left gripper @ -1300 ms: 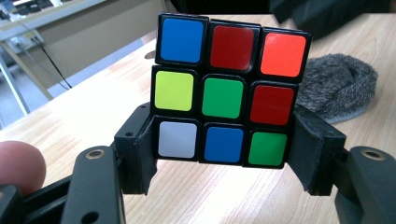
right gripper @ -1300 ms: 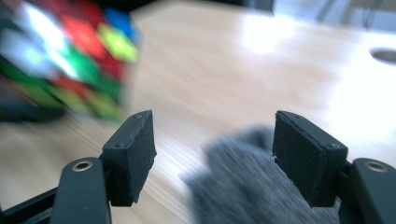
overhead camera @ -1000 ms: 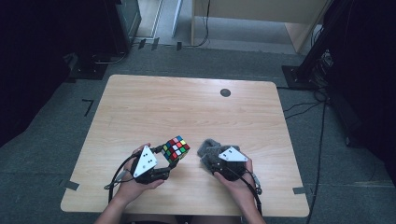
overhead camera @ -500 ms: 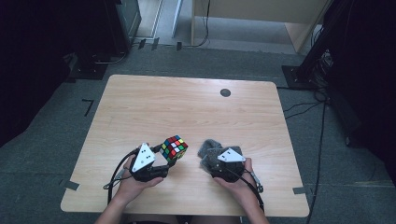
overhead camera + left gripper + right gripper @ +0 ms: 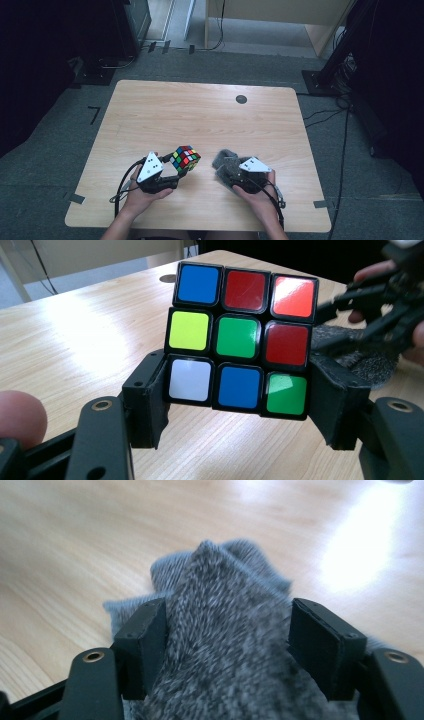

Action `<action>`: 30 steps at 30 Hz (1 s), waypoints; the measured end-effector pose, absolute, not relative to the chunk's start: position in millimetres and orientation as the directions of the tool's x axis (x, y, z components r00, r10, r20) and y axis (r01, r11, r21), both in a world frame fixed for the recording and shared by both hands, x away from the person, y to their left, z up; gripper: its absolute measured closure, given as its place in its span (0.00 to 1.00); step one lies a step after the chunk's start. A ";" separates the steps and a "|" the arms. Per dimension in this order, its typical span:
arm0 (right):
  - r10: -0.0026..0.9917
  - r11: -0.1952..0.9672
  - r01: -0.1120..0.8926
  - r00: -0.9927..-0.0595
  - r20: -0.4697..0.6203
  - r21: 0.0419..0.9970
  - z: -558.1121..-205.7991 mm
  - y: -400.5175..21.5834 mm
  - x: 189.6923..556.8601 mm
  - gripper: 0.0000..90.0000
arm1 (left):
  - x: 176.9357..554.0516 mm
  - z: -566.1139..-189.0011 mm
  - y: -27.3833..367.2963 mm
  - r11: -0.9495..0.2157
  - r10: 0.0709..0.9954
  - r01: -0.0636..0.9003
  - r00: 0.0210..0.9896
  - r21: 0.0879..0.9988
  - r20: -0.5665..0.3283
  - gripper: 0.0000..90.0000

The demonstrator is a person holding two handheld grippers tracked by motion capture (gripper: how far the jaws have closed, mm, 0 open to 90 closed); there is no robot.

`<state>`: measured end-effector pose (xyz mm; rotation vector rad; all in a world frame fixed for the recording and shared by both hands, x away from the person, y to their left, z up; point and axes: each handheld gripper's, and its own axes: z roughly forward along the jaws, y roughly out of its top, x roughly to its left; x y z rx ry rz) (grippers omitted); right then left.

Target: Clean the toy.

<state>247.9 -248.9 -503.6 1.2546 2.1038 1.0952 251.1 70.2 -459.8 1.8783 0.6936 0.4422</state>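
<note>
A scrambled Rubik's cube (image 5: 186,159) hangs just above the wooden table (image 5: 200,115), near its front edge. My left gripper (image 5: 178,169) is shut on its lower layer. In the left gripper view the cube (image 5: 240,340) shows blue, red, green, yellow and white stickers, with a black pad pressing on each side at my left gripper (image 5: 240,407). To the right, a grey knitted cloth (image 5: 225,160) is bunched in my right gripper (image 5: 226,171). The cloth (image 5: 225,580) fills the gap between both pads of my right gripper (image 5: 227,645), whose jaws have just been opening slightly.
A small black round disc (image 5: 241,99) lies near the table's far edge. The far and middle parts of the tabletop are bare wood. Cables (image 5: 325,112) run over the grey floor at the right, beside a black stand (image 5: 320,82).
The right hand has shifted slightly with the cloth still between its jaws. The left gripper and the cube stay where they were.
</note>
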 end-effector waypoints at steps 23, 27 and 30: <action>0.886 0.305 0.566 -0.463 -0.011 0.766 -517.6 -254.4 249.3 0.77 | 248.2 -459.9 65.1 -0.321 0.630 0.245 0.777 0.915 0.013 0.38; 0.892 0.211 0.566 -0.445 0.081 0.797 -503.6 -261.9 247.2 0.83 | 247.9 -462.9 61.0 -0.358 0.622 0.235 0.782 0.904 0.043 0.38; 0.876 0.157 0.489 -0.471 0.108 0.858 -481.7 -259.3 239.6 0.83 | 246.1 -464.4 56.0 -0.391 0.617 0.222 0.784 0.893 0.075 0.38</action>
